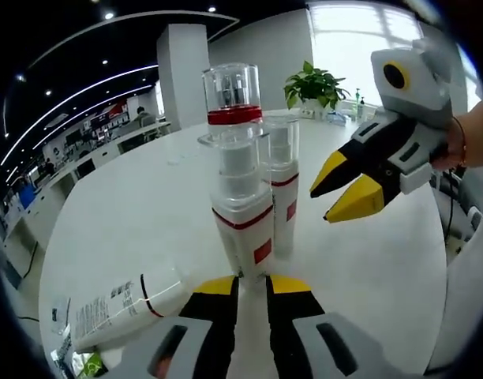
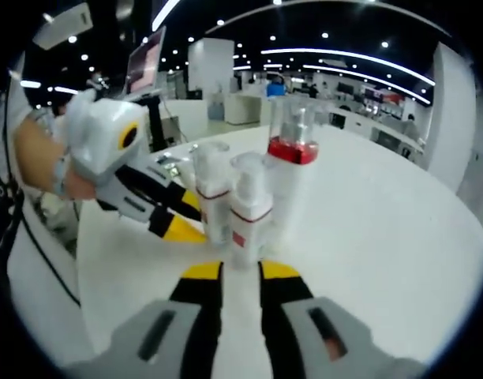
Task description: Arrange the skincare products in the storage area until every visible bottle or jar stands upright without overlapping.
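Three skincare bottles stand upright in a tight cluster on the white table [image 1: 139, 205]. The nearest is a white pump bottle [image 1: 243, 213] with a clear cap and a red band. A similar bottle [image 1: 282, 185] stands right behind it, and a taller bottle with a red ring [image 1: 234, 99] is at the back. A white tube [image 1: 119, 308] lies on its side at the lower left. My left gripper [image 1: 252, 286] is narrowly open, its tips just short of the nearest bottle's base. My right gripper [image 2: 240, 272] is narrowly open before the same cluster [image 2: 249, 209] and holds nothing.
A potted plant [image 1: 312, 88] stands at the table's far edge. The right gripper [image 1: 336, 197] hangs in the air to the right of the bottles, a hand behind it. The left gripper [image 2: 186, 217] reaches in beside the left bottle [image 2: 212, 193]. Desks fill the background.
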